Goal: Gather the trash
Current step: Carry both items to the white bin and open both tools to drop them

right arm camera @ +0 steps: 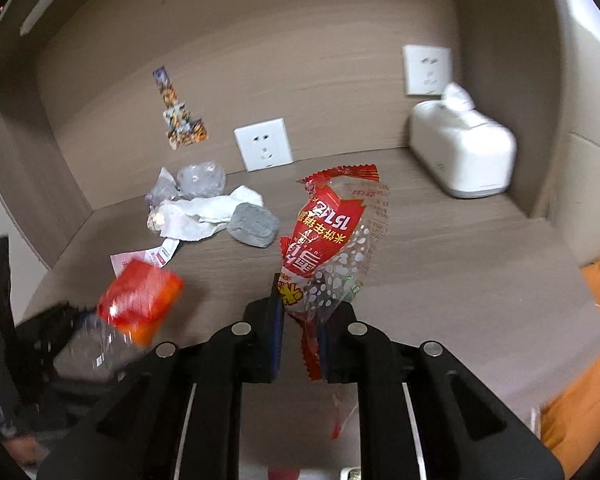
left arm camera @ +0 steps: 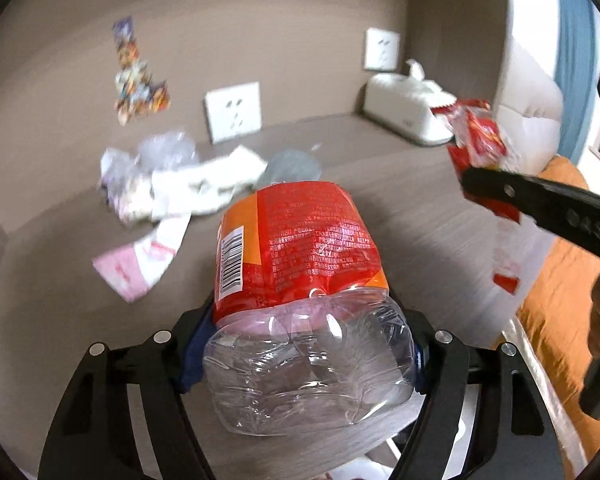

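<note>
My left gripper (left arm camera: 300, 356) is shut on a crushed clear plastic bottle (left arm camera: 300, 300) with a red and orange label, held above the brown shelf (left arm camera: 400, 208). The bottle also shows at the lower left of the right wrist view (right arm camera: 136, 304). My right gripper (right arm camera: 300, 344) is shut on a red and clear snack wrapper (right arm camera: 332, 232), held upright above the shelf; the wrapper shows at the right of the left wrist view (left arm camera: 480, 140). More trash lies at the back left: crumpled white tissue (right arm camera: 204, 216), a clear plastic bag (right arm camera: 200, 178), a grey lump (right arm camera: 254, 224) and a pink and white paper (right arm camera: 148, 258).
A white tissue box (right arm camera: 464, 160) stands in the back right corner. Two wall sockets (right arm camera: 264, 144) and a colourful sticker (right arm camera: 180, 120) are on the back wall. An orange cloth (left arm camera: 560, 308) lies to the right, beyond the shelf edge.
</note>
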